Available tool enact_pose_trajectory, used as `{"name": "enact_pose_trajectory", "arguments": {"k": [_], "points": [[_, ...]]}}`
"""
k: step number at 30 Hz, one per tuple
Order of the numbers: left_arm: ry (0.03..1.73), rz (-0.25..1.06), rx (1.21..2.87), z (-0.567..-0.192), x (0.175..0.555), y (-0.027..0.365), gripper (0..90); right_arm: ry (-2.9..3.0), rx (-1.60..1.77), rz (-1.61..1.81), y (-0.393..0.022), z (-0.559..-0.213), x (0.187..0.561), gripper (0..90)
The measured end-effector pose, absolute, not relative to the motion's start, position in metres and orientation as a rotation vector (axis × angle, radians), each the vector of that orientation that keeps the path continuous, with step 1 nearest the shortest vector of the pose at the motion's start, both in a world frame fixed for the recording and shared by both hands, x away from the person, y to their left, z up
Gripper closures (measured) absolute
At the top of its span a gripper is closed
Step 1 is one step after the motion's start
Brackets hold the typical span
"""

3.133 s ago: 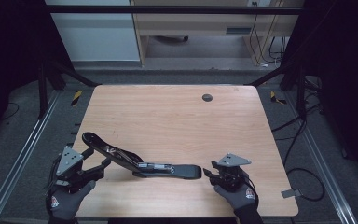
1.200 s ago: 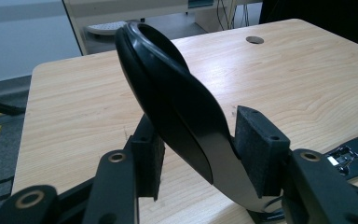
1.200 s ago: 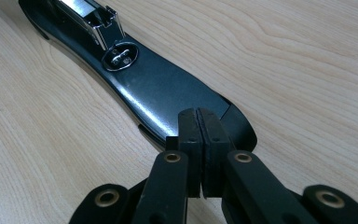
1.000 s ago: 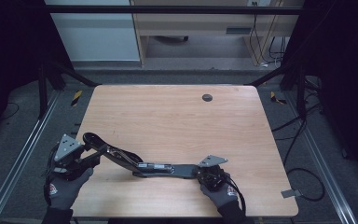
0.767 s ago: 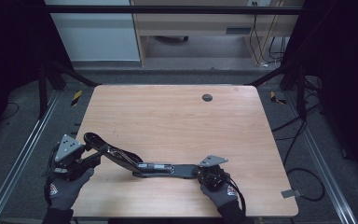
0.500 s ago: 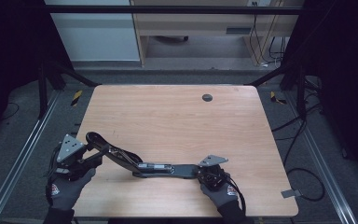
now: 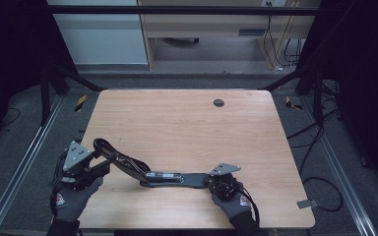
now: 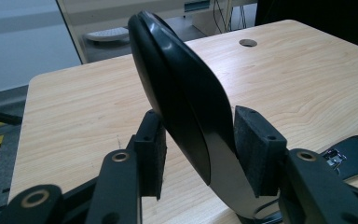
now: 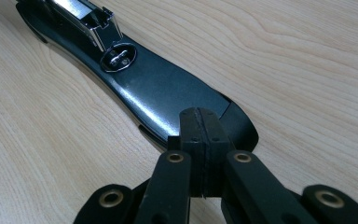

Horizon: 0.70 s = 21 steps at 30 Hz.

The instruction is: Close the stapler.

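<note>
A long black stapler (image 7: 177,178) lies swung open near the table's front edge. Its base is flat on the wood and its top arm (image 7: 118,157) slants up to the left. My left gripper (image 7: 106,160) is shut on that raised arm. In the left gripper view the curved arm (image 8: 182,93) stands between both pads (image 8: 256,149) and touches them. My right gripper (image 7: 211,181) is shut, pads together, with its tip on the right end of the base. In the right gripper view the gripper (image 9: 199,126) rests on the glossy base (image 9: 158,88), with the metal magazine (image 9: 81,14) beyond it.
The wooden table (image 7: 177,128) has a round cable hole (image 7: 218,103) at the far side. Metal rails run along the floor on both sides, with yellow-black tape (image 7: 80,102) at the left. Cables lie on the floor to the right (image 7: 320,182).
Since three seconds ago my right gripper has slid left onto the end of the stapler's base, and my left gripper has shifted slightly away with the arm. Over the last second nothing visibly moved.
</note>
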State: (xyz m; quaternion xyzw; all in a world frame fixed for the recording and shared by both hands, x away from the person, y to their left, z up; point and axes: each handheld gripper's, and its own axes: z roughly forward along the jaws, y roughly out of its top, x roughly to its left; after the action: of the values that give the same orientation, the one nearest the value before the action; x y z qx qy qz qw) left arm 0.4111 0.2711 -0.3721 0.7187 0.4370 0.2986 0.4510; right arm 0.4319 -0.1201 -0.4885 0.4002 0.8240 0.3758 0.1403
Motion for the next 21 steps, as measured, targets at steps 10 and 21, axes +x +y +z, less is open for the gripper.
{"name": "enact_pose_trajectory", "arguments": {"k": [10, 21], "points": [[1.054, 0.752, 1.783, -0.370, 0.410, 0.264, 55.4, 2.380, 1.153, 1.083, -0.120, -0.489, 0.432, 90.0], [1.025, 0.753, 1.789, -0.366, 0.409, 0.254, 56.6, 2.380, 1.152, 1.084, -0.120, -0.489, 0.432, 90.0]]}}
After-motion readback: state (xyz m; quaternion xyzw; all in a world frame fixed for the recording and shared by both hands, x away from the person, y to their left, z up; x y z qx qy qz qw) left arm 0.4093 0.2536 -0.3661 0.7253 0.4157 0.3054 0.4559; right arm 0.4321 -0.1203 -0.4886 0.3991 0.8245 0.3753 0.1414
